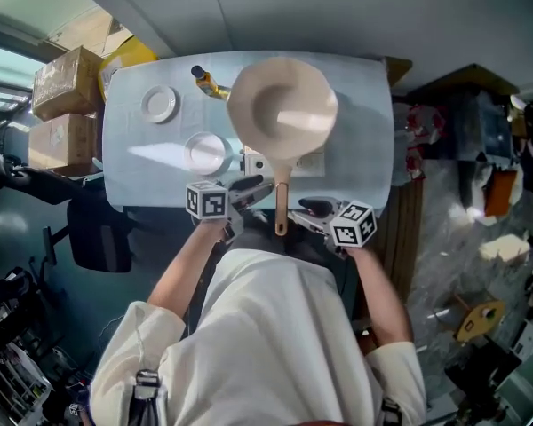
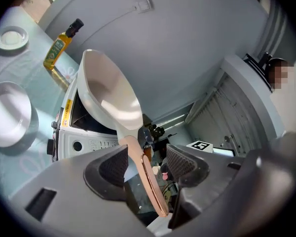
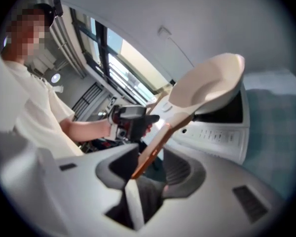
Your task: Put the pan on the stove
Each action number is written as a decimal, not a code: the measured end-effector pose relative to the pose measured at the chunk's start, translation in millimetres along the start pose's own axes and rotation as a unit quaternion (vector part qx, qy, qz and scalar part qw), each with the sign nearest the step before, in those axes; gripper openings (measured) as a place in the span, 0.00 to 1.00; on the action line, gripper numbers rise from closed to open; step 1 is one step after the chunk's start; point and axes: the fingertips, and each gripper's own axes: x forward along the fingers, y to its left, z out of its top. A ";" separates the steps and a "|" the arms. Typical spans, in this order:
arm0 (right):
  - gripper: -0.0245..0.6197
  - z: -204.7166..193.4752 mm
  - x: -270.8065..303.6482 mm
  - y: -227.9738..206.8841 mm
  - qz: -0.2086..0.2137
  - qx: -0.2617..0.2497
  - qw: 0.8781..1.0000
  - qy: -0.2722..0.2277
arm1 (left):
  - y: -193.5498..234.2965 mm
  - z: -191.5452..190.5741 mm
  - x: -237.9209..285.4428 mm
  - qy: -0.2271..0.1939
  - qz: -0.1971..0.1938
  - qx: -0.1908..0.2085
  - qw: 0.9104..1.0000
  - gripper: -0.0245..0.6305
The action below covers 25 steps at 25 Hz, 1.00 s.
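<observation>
A cream pan (image 1: 282,109) sits on the white stove (image 1: 309,161) at the table's near edge, its copper-coloured handle (image 1: 281,207) pointing back at me. My left gripper (image 1: 251,190) is at the handle's left side. In the left gripper view the pan (image 2: 108,95) stands over the stove (image 2: 74,132), and the handle runs between the left gripper's (image 2: 147,164) open jaws with a gap on each side. My right gripper (image 1: 308,209) comes in from the right. In its own view the right gripper (image 3: 150,169) is open, with the tip of the handle (image 3: 150,152) between its pads.
The pale blue table (image 1: 360,87) also carries an oil bottle (image 1: 204,80) behind the pan, a small plate (image 1: 160,104) and a white bowl (image 1: 204,152) to the left. Cardboard boxes (image 1: 67,82) are stacked left of the table. Clutter fills the floor on the right.
</observation>
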 end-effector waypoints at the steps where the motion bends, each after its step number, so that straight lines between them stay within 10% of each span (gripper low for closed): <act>1: 0.29 1.8 -4.1 3.3 -0.001 -0.009 1.000 -0.003 | -5.8 -1.6 -2.5 -0.010 0.002 0.006 1.000 0.42; 15: 0.11 0.1 -67.5 42.2 0.006 -0.129 0.991 -0.031 | -104.7 -38.5 -24.2 -0.122 0.051 0.123 0.984 0.08; 25: 0.09 1.8 -97.2 66.4 -0.019 -0.196 0.978 -0.066 | -165.1 -53.3 -57.2 -0.181 0.125 0.254 0.942 0.07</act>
